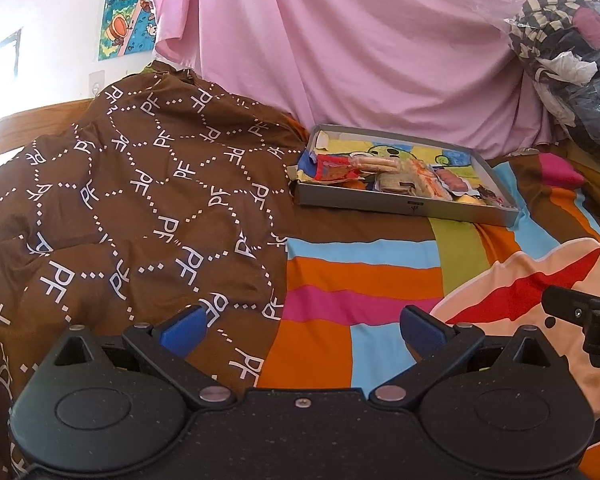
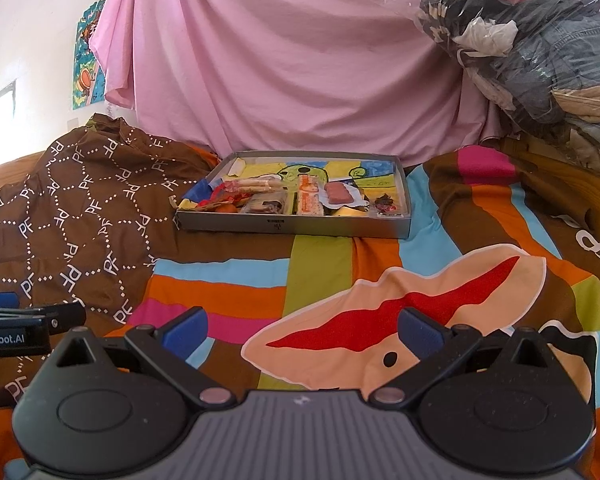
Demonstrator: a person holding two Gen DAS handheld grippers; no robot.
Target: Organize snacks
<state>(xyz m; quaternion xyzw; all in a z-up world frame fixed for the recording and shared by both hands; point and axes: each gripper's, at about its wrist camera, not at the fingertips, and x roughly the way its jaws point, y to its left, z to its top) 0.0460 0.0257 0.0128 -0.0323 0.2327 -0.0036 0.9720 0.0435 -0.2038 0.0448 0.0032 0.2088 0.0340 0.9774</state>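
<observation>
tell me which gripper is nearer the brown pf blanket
Left. The left gripper hovers at the brown blanket's edge, one finger over it; the right gripper is over the striped sheet, beside the blanket.

Black gripper (image 2: 302,332) w/ blue pads (image 2: 184,330)

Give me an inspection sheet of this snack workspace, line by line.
Surface: colourful striped bedspread.
Job's things: grey tray holding wrapped snacks, crowded toward its near side.
Clutter: brown patterned blanket heaped left of the tray; bagged clothes at far right.
Grippers: left gripper and right gripper both open, empty, short of the tray.
Cables: nothing seen.
Surroundings: pink sheet hung behind; poster on the wall.
</observation>
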